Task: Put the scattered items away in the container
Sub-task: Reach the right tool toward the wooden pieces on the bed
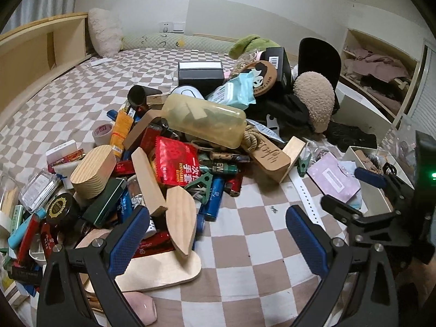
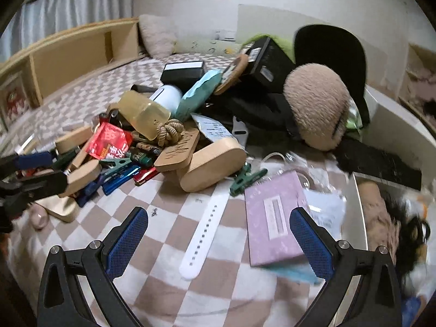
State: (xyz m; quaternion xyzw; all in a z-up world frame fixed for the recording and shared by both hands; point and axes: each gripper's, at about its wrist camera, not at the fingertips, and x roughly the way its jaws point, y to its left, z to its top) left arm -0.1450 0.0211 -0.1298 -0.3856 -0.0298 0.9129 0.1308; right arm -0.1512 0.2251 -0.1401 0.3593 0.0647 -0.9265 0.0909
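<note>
Scattered clutter heaped on a bed (image 1: 239, 234) with a brown-and-white checked sheet. Left hand-held gripper (image 1: 218, 231) wide open, gripping nothing, blue pads hovering over bare sheet just beside a leaf-shaped wooden piece (image 1: 181, 223). Right hand-held gripper (image 2: 219, 234) likewise spread open and empty, poised above a white perforated watch strap (image 2: 204, 231) and a lilac packet (image 2: 275, 218) with a pale label, print too small to read.

In the middle of the pile: red foil packet (image 1: 177, 160), marked "DISPOSABLE GLOVES" under white Chinese characters. Beside it a green battery (image 1: 224, 168) showing the letters "EW". Just beyond, a translucent yellow case (image 1: 204, 120) lying across the heap, touching a knotted rope (image 1: 252, 136) tied to a wooden tag (image 1: 268, 155) with engraved cursive, illegible. Farther back, a round brown tin (image 1: 260, 77) with a cartoon figure and rim lettering too small to make out, and a black box (image 1: 278, 62) bearing a barcode sticker.

White container (image 2: 357, 207) at the right edge of the bed, already holding some blurred dark and tan items.
</note>
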